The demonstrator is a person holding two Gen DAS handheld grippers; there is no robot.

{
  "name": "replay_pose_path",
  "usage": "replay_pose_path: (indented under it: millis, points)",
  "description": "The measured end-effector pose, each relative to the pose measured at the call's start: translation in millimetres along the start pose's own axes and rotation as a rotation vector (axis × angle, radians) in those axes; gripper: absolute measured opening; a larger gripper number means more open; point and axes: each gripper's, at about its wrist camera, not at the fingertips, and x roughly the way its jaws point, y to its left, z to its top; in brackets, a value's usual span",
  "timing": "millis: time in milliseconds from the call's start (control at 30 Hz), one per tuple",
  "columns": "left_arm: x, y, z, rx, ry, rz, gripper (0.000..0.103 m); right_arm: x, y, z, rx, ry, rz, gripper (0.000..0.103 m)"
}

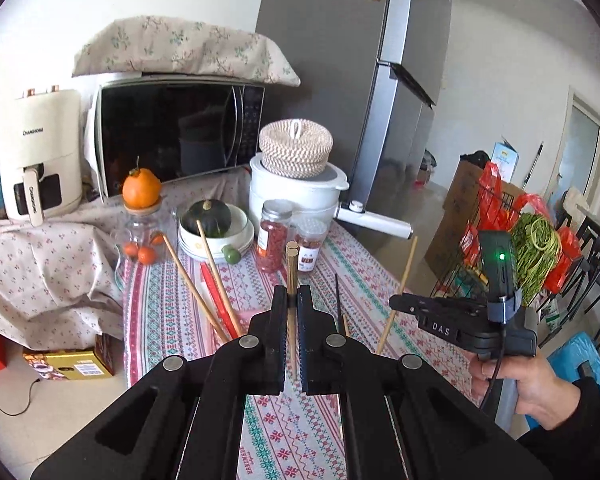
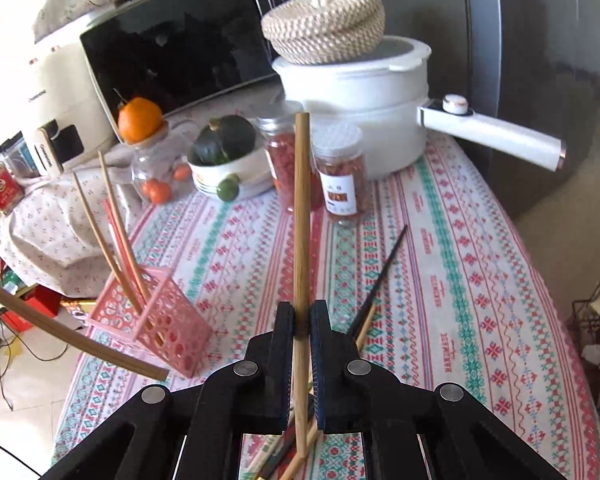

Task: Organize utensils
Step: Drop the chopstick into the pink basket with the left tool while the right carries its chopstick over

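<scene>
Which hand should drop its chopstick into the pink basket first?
Probably the left gripper. In the right wrist view its brown bamboo chopsticks reach in beside the pink plastic holder basket, while the right gripper holds its light wooden chopstick further right.

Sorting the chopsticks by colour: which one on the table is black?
The black chopstick lying on the tablecloth right of the right gripper. Those in the pink basket and in both grippers are tan or red.

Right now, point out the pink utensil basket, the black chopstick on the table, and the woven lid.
pink utensil basket (image 2: 172, 328): right wrist view, perforated front wall.
black chopstick (image 2: 384, 270): right wrist view, mid shaft.
woven lid (image 1: 296, 146): left wrist view, side coils.
</scene>
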Motion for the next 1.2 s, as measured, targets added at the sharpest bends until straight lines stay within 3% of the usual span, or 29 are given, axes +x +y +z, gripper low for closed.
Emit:
replay_pose_path:
  millis: [200, 367, 567, 767, 1067, 1167, 1200]
  points:
    - [-20, 3, 17, 0.016, -0.111, 0.052, 0.004, -21, 22, 6, -0.047, -0.074, 0.046, 0.007]
    - [-24, 16, 27, 0.0, -0.138, 0.099, 0.004, -20, 35, 8, -0.071, -0.079, 0.073, 0.007]
    - [7, 38, 22, -0.046, -0.028, 0.137, 0.004, -18, 42, 7, -0.08, -0.072, 0.083, 0.007]
    - [55, 62, 7, -0.143, 0.101, 0.124, 0.004, -17, 44, 7, -0.077, -0.073, 0.088, 0.007]
    - [105, 75, -9, -0.196, 0.135, 0.107, 0.006, -21, 55, 17, -0.048, -0.119, 0.118, 0.007]
    - [115, 77, -14, -0.218, 0.169, 0.103, 0.024, -21, 60, 22, -0.039, -0.143, 0.129, 0.007]
    - [115, 77, -16, -0.221, 0.174, 0.106, 0.039, -21, 62, 24, -0.033, -0.152, 0.133, 0.007]
